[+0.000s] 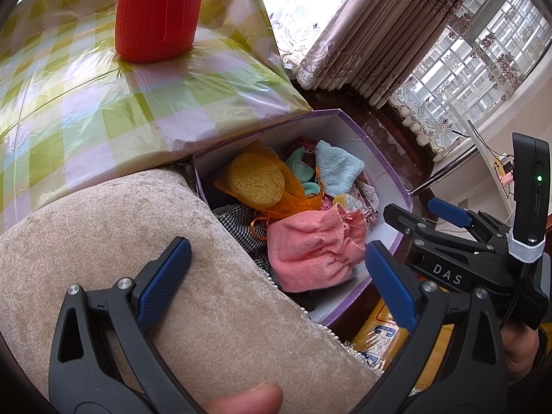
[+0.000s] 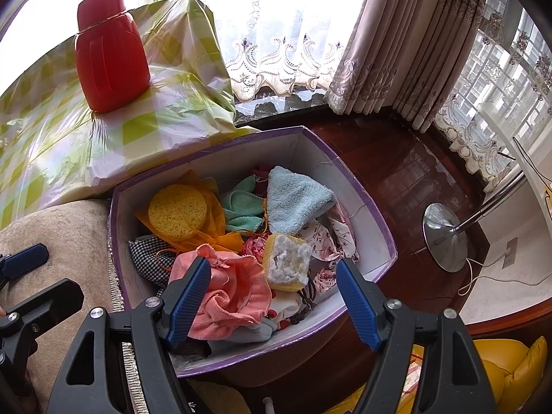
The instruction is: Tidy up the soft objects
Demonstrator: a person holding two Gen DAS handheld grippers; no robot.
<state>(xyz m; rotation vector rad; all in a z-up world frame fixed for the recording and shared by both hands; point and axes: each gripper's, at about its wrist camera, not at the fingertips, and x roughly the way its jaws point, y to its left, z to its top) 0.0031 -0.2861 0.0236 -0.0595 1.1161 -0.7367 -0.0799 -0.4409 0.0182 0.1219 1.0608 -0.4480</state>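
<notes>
A purple-rimmed white box [image 2: 376, 241] [image 1: 393, 176] holds several soft things: a yellow round sponge [image 2: 177, 211] [image 1: 256, 180] in an orange mesh bag, a pink cloth [image 2: 234, 296] [image 1: 315, 250], a light blue towel [image 2: 296, 198] [image 1: 338, 167], a green cloth [image 2: 241, 208], a yellow-and-white sponge block [image 2: 288, 265] and a checked cloth [image 2: 151, 258]. My right gripper [image 2: 274, 305] is open and empty above the box's near side. My left gripper [image 1: 276, 283] is open and empty over a beige cushion [image 1: 120, 241], beside the box. The right gripper also shows in the left wrist view [image 1: 434, 215].
A red bottle [image 2: 110, 51] [image 1: 158, 10] stands on a green-checked plastic-covered table [image 1: 86, 103] behind the box. A chrome lamp base [image 2: 445, 236] rests on the dark wood floor at right. Curtains [image 2: 396, 41] hang behind. A yellow bag [image 2: 510, 365] lies below.
</notes>
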